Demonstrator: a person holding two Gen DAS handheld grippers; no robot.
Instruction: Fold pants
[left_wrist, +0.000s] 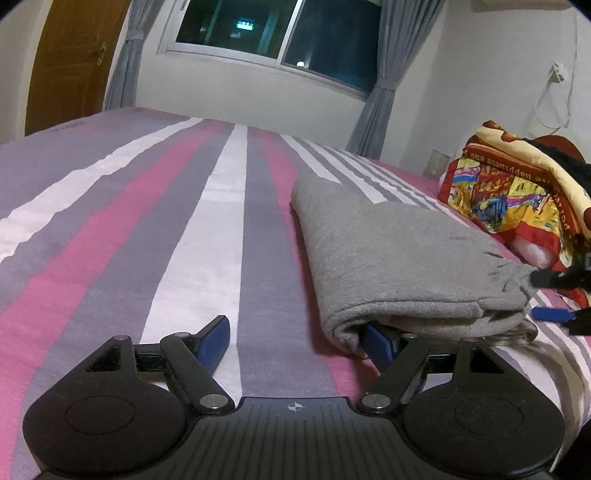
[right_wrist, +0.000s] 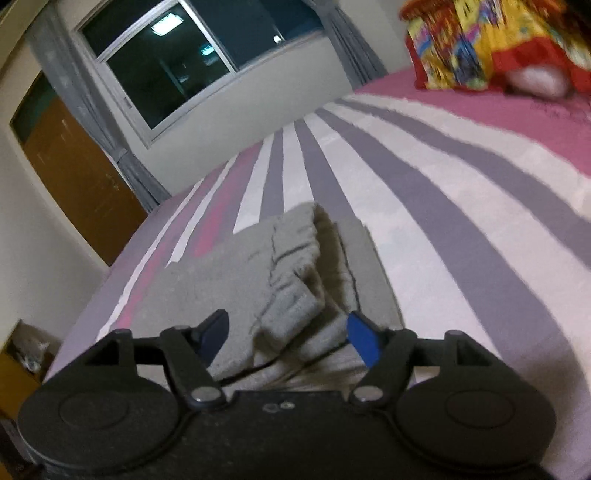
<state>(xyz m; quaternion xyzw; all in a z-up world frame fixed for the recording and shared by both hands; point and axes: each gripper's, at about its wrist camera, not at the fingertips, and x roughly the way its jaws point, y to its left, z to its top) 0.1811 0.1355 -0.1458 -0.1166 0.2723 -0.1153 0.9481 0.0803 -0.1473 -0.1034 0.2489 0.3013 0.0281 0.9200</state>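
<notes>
Pants (left_wrist: 391, 258), one folded; two grippers spread

A striped bed (left_wrist: 147, 206) carries folded grey pants (left_wrist: 388, 251) and a colourful blanket (left_wrist: 517, 184).

You're working under soft indoor light from overhead; the window (left_wrist: 273, 33) is dark outside and mirrors a ceiling lamp as a pale glare patch. Your left wrist view is sharp, with only a thin shadow under the folded pants (left_wrist: 391, 254) on the bed (left_wrist: 110, 221). Your right wrist view is smeared by motion blur, worst on the colourful blanket (right_wrist: 491, 44) at top right. Both fisheye views bend straight lines near the rims, and the corners go black.
</notes>
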